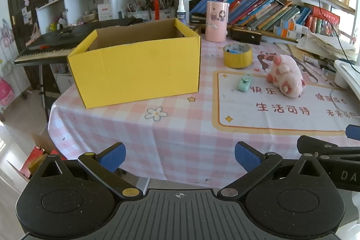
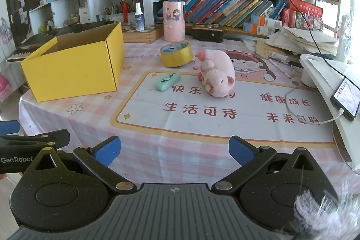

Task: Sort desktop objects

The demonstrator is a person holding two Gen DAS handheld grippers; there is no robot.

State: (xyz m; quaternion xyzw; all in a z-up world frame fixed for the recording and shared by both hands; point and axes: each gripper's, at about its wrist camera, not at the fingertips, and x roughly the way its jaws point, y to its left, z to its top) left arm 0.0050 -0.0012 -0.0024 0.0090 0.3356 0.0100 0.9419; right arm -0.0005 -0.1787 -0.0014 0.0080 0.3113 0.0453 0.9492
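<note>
Both claws, left (image 1: pixel 179 156) and right (image 2: pixel 174 150), hovering wide open, holding nothing; box (image 1: pixel 137 69), tape (image 2: pixel 176 54), pig (image 2: pixel 217 73) sitting on table (image 2: pixel 180 150).

Open yellow box (image 2: pixel 72 69) at left, yellow tape roll (image 2: pixel 176 54) lying flat, mint correction tape (image 2: pixel 167 81), pink plush pig (image 2: pixel 217 73) on its side

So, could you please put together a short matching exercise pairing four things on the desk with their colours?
Things:
1. cardboard box
2. plush pig
3. correction tape dispenser
4. spray bottle

Colours:
A. mint green
B. white with a dark blue label
C. yellow
D. pink

Pairs: 1-C, 2-D, 3-A, 4-B
</note>
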